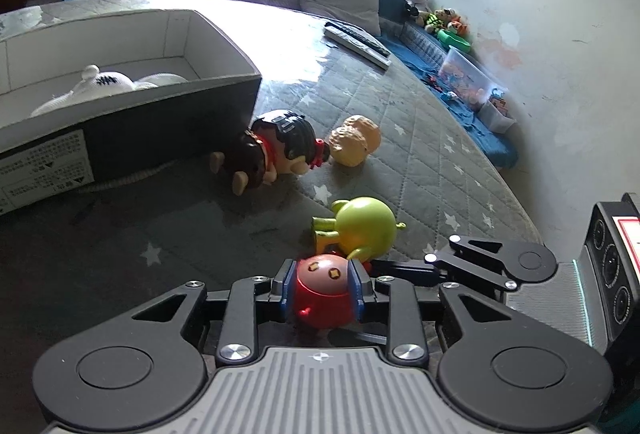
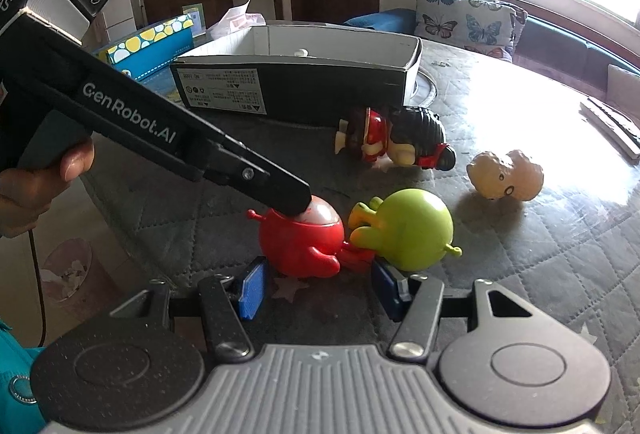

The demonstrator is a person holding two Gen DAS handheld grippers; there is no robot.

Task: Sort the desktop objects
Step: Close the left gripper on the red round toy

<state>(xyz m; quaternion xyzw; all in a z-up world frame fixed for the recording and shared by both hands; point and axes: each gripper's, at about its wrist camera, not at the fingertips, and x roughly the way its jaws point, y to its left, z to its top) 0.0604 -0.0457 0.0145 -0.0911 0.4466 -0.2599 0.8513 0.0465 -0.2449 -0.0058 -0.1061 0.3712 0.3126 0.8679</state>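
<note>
Four small plastic toy figures are seen on the grey quilted worktop (image 2: 540, 274). The round red figure (image 1: 322, 292) lies between the blue pads of the left hand-held gripper (image 1: 320, 286), which flank it closely; whether they press on it cannot be told. In the right wrist view the red figure rests on the worktop, touched from above by the left hand-held gripper's black finger. Touching it lies the round lime-green figure (image 2: 408, 230), tipped on its side. The right hand-held gripper (image 2: 320, 288) is held open, its blue pads apart just short of both figures, nothing between them. Farther off lie a dark-haired doll in red and brown (image 2: 396, 141) and a beige lumpy head (image 2: 506, 175). Beyond them stands an open black cardboard box (image 2: 296, 85) with white soft items inside.
</note>
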